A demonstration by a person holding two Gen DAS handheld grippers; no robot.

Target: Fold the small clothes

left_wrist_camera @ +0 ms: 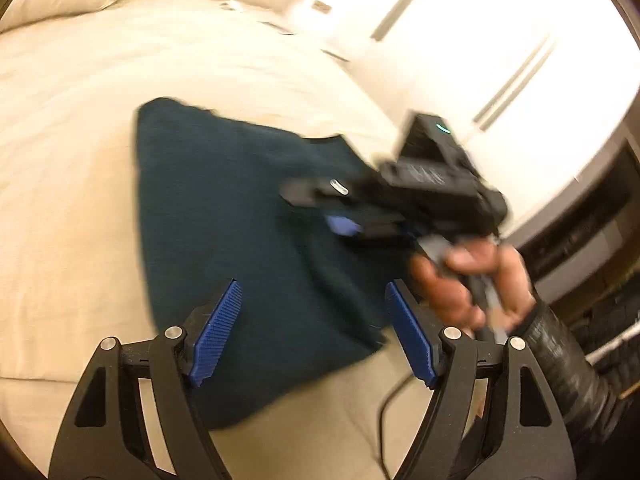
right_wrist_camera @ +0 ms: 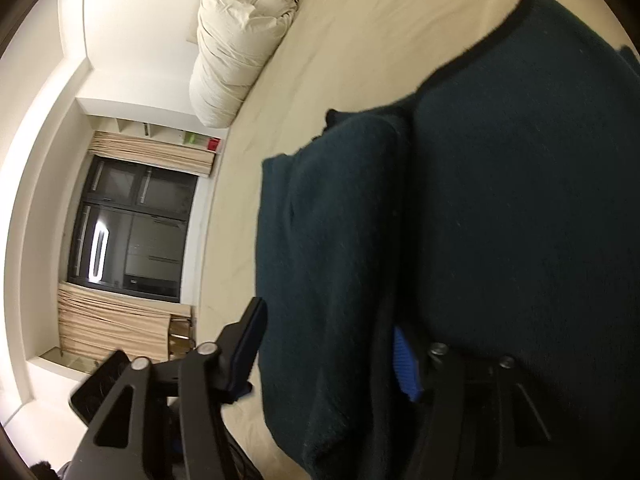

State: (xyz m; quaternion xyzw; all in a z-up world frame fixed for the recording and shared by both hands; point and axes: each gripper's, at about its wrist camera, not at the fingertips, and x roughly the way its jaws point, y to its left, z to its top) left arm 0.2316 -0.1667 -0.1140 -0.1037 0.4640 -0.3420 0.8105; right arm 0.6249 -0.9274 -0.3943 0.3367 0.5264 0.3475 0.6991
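A dark teal garment (left_wrist_camera: 224, 208) lies partly folded on the cream bed (left_wrist_camera: 80, 160). My left gripper (left_wrist_camera: 314, 284) hangs open over its near edge, and its blue pads (left_wrist_camera: 218, 332) hold nothing. My right gripper (left_wrist_camera: 320, 208), blurred and held by a hand (left_wrist_camera: 472, 280), reaches onto the garment from the right. In the right wrist view a thick raised fold of the garment (right_wrist_camera: 500, 200) fills the gap of the right gripper (right_wrist_camera: 326, 320). Its blue pad (right_wrist_camera: 404, 360) is half buried in the cloth, and the jaws look closed on the fold.
A rolled white duvet (right_wrist_camera: 240, 48) lies at the head of the bed. A dark window (right_wrist_camera: 132, 232) with beige curtains is on one side and white wardrobe doors (left_wrist_camera: 480, 40) on the other. A thin black cable (left_wrist_camera: 384, 420) trails over the sheet by my left gripper.
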